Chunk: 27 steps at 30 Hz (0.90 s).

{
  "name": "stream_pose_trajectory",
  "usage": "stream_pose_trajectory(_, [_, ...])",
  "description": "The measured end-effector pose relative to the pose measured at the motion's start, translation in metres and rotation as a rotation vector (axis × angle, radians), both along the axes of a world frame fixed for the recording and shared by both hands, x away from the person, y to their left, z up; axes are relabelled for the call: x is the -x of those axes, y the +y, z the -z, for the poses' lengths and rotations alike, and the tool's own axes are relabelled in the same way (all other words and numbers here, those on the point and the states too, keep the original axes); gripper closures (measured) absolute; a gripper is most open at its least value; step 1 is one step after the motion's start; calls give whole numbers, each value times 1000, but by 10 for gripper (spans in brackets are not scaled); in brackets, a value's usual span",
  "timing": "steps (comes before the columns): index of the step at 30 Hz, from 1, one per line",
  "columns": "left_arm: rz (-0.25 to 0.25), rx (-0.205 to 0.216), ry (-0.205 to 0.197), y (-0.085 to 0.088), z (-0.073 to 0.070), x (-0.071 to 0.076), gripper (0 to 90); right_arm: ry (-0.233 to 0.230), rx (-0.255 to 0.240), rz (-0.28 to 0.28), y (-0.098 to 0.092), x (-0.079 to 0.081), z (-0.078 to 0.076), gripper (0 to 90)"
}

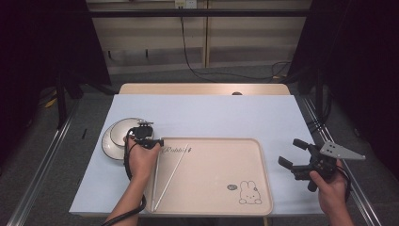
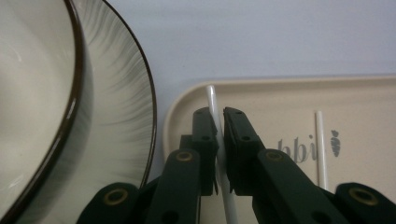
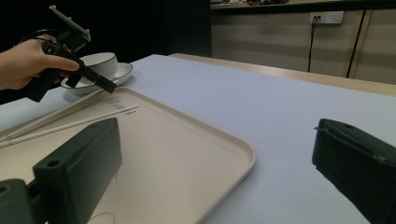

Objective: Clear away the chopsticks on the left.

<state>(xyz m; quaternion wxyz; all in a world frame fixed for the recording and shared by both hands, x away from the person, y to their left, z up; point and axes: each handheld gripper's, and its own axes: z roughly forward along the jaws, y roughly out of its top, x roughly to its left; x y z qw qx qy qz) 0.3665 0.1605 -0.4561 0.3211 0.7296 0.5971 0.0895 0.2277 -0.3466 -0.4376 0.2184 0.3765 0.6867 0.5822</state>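
Pale blue table (image 1: 211,113): left gripper (image 2: 220,122) clamps thin white chopstick (image 2: 213,100), probably plastic, on smooth beige tray (image 1: 221,181); right gripper (image 1: 289,155) gapes empty.

A tray (image 1: 211,188) lies on the bench (image 1: 211,113), near its front edge. Two chopsticks (image 1: 170,175) lie in the tray's left part, close together at the near end and spreading toward the far end. A bowl (image 1: 123,134) stands in a plate (image 1: 109,145) on the bench, just left of the tray's far left corner. The left gripper (image 1: 159,142) sits at that corner, at the far end of the left chopstick (image 2: 214,105). The right gripper (image 1: 291,153) is right of the tray, apart from it.
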Motion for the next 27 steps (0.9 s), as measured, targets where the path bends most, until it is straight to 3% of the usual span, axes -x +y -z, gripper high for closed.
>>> stream_pose_trajectory(18, [10, -38, 7, -3, 0, -1, 801, 2, -5, 2, 0, 0, 0, 8])
stream_pose_trajectory(27, [12, -1, -18, -2, -10, 0, 753, 0, -9, 7, 0, -1, 0, 8])
